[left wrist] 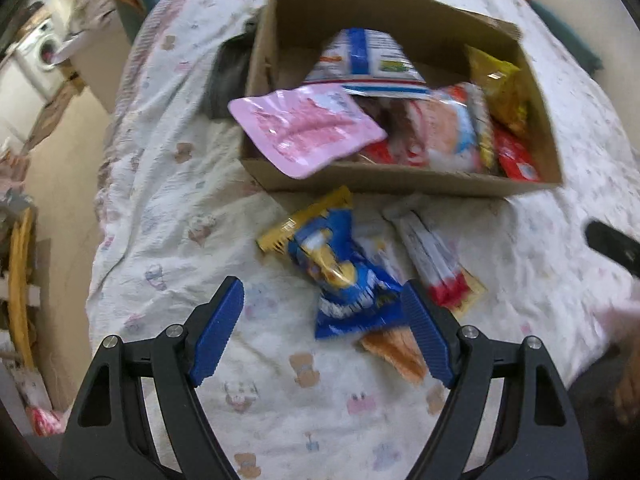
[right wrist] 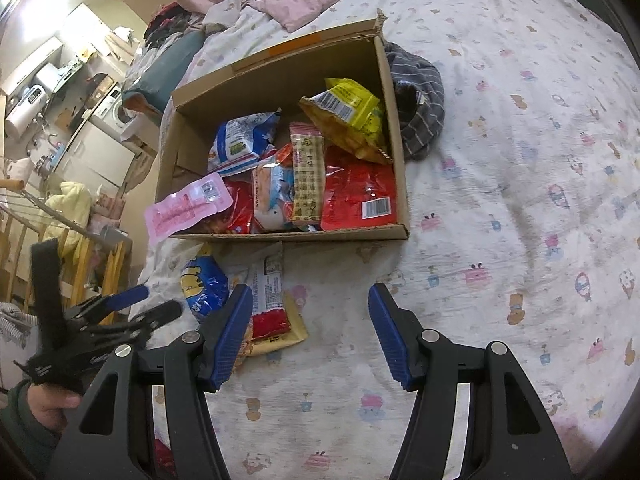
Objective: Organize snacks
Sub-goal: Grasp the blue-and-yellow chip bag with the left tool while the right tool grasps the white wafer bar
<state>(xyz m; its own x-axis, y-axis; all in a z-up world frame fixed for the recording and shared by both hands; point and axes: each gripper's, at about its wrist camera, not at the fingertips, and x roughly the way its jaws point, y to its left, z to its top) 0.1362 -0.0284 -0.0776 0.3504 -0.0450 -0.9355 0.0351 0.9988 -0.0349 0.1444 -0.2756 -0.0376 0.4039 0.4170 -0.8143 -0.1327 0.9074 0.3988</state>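
A cardboard box (left wrist: pixel 400 186) (right wrist: pixel 288 236) on the bed holds several snack packets. A pink pouch (left wrist: pixel 308 128) (right wrist: pixel 186 206) hangs over its near left edge. On the sheet before the box lie a blue and yellow snack bag (left wrist: pixel 340 276) (right wrist: pixel 202 284) and a white and red packet (left wrist: pixel 432 256) (right wrist: pixel 270 300). My left gripper (left wrist: pixel 322 316) is open and empty, just above the blue bag; it also shows in the right wrist view (right wrist: pixel 154 300). My right gripper (right wrist: pixel 310 320) is open and empty over the sheet, right of the white and red packet.
A grey striped cloth (right wrist: pixel 420 100) lies against the box's far side. Pink bedding (right wrist: pixel 304 4) is bunched at the head of the bed. The bed's left edge drops to the floor (left wrist: pixel 68 184). A wooden rack (right wrist: pixel 52 236) and a washing machine (left wrist: pixel 44 52) stand beyond.
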